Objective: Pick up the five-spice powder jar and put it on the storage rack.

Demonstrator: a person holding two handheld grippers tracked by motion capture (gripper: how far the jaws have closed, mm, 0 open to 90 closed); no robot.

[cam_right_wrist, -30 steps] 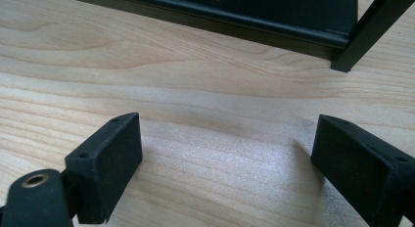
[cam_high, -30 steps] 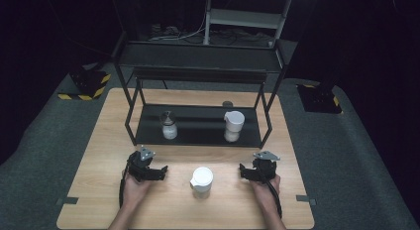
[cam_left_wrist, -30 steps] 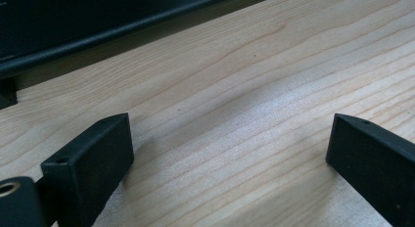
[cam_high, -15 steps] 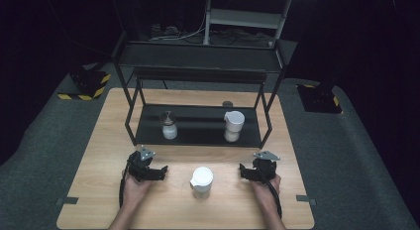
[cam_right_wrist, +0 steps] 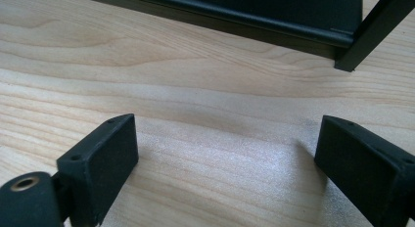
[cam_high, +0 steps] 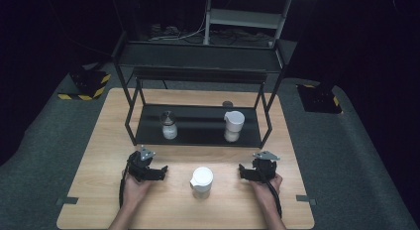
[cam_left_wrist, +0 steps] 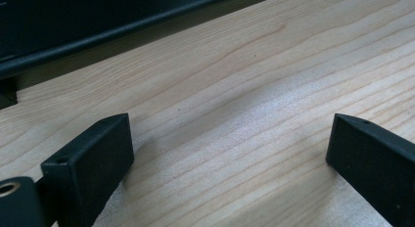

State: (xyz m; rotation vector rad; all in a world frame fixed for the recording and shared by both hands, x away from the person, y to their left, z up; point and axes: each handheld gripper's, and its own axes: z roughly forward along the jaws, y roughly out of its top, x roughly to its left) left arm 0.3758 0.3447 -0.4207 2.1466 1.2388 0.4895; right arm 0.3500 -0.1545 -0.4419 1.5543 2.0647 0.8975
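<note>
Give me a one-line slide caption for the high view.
Open left gripper and right gripper rest on the wooden table, flanking a white-lidded jar.

Pale matt wood-grain table (cam_high: pixel 99 190), matt black metal rack (cam_high: pixel 198 61), smooth white plastic-looking cup (cam_high: pixel 201 180).

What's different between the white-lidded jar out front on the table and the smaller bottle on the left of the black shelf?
The front jar stands on the bare wooden table between the two grippers; the small bottle stands on the black rack's lower shelf. The front jar has a broad white lid; the small bottle has a darker, narrower cap. The front jar looks wider. Both stand upright, untouched, with pale contents.
</note>
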